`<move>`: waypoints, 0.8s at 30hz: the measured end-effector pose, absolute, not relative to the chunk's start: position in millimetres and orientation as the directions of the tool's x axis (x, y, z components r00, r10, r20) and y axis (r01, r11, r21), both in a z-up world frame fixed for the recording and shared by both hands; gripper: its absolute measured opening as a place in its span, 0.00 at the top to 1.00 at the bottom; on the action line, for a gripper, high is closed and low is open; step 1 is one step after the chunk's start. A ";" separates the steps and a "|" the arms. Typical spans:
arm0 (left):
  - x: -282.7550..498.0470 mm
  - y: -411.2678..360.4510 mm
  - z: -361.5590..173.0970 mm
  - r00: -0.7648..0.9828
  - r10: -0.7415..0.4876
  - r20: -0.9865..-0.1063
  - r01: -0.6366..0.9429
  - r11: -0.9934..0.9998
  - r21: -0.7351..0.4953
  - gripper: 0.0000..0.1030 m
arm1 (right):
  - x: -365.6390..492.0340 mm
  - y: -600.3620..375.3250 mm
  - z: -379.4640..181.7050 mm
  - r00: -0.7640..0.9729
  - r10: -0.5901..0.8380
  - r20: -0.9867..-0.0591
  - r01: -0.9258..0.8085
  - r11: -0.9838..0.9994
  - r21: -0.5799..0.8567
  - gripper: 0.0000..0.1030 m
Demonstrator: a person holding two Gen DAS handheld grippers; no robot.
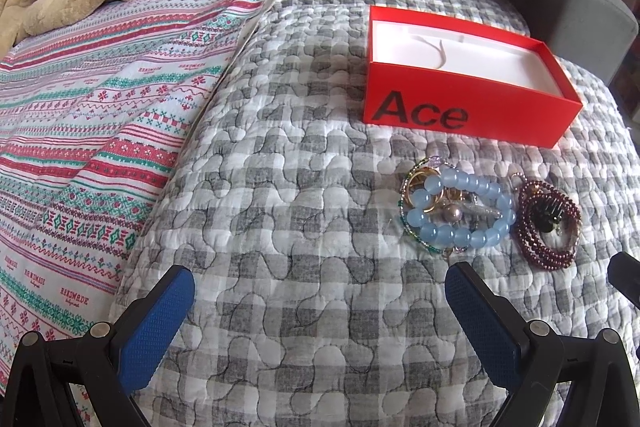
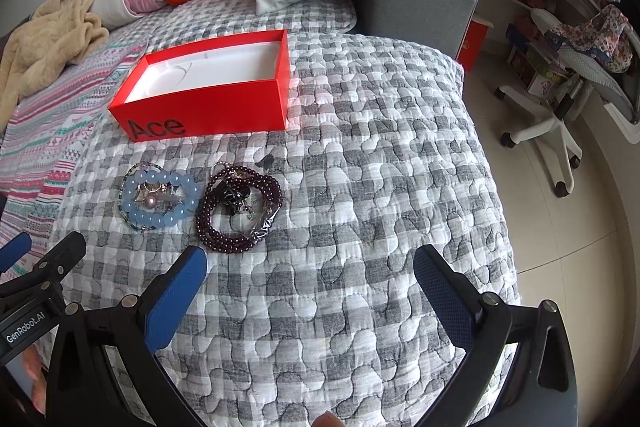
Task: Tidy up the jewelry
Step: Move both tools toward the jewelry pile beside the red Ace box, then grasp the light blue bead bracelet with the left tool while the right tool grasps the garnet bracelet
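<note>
With both jaws spread and empty, left hand-held gripper [image 1: 320, 311] and right hand-held gripper [image 2: 310, 283] hover over the bed quilt [image 2: 360, 187]; blue bead bracelet [image 2: 160, 197] and garnet bead strand [image 2: 240, 207] lie at 12 o'clock, red box [image 2: 208, 87] beyond them.

The left black two-finger gripper with blue textured pads [image 1: 320, 301] is held wide open; the matching right gripper [image 2: 310, 277] is likewise spread apart, nothing being gripped.

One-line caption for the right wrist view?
Open right tool hovers before beaded bracelets and red box on quilt.
</note>
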State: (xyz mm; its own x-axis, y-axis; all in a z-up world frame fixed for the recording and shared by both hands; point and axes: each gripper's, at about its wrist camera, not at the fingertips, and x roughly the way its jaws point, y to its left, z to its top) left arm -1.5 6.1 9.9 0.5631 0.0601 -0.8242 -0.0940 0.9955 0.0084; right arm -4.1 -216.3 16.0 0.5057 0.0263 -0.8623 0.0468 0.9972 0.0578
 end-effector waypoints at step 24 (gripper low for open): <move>21.6 2.5 2.3 0.554 -0.148 -0.819 0.093 0.989 -0.116 0.02 | 18.6 -224.4 10.4 0.461 0.036 -0.887 -0.030 0.999 0.025 0.00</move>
